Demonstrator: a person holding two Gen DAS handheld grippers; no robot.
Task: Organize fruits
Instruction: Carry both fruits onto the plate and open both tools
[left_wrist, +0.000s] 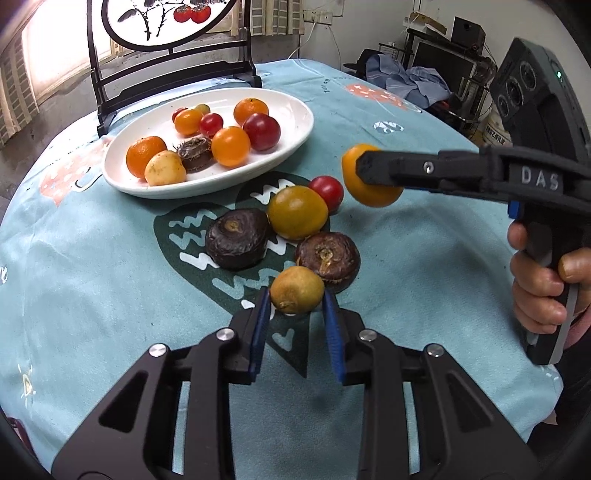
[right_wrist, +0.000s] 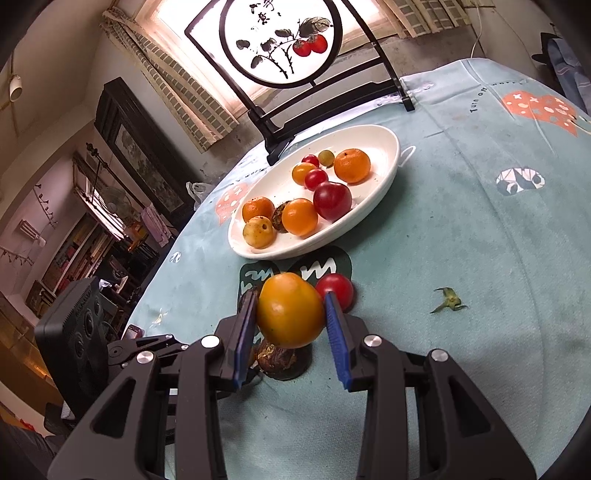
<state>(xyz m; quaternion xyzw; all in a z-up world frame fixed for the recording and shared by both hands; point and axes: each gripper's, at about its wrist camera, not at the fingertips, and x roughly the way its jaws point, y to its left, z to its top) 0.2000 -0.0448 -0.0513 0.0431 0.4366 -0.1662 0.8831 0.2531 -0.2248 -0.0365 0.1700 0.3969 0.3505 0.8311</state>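
Observation:
My left gripper (left_wrist: 295, 295) is shut on a small yellow-brown fruit (left_wrist: 297, 290) low over the blue tablecloth (left_wrist: 92, 258). Just beyond it lie two dark water chestnuts (left_wrist: 238, 238) (left_wrist: 327, 256), a yellow-orange tomato (left_wrist: 297, 212) and a red cherry tomato (left_wrist: 327, 192). From the right, my right gripper (left_wrist: 360, 166) holds an orange tomato (left_wrist: 369, 184) above the cloth. In the right wrist view that gripper (right_wrist: 291, 297) is shut on the orange tomato (right_wrist: 290, 310), with the red tomato (right_wrist: 334, 290) behind it. The white oval plate (left_wrist: 291, 107) (right_wrist: 380, 147) holds several fruits.
A black-framed decorative screen (left_wrist: 170, 55) (right_wrist: 280, 40) stands right behind the plate. A green calyx (right_wrist: 448, 301) lies on the cloth to the right. A hand (left_wrist: 543, 288) grips the right gripper's handle. The round table's edge curves away on the left.

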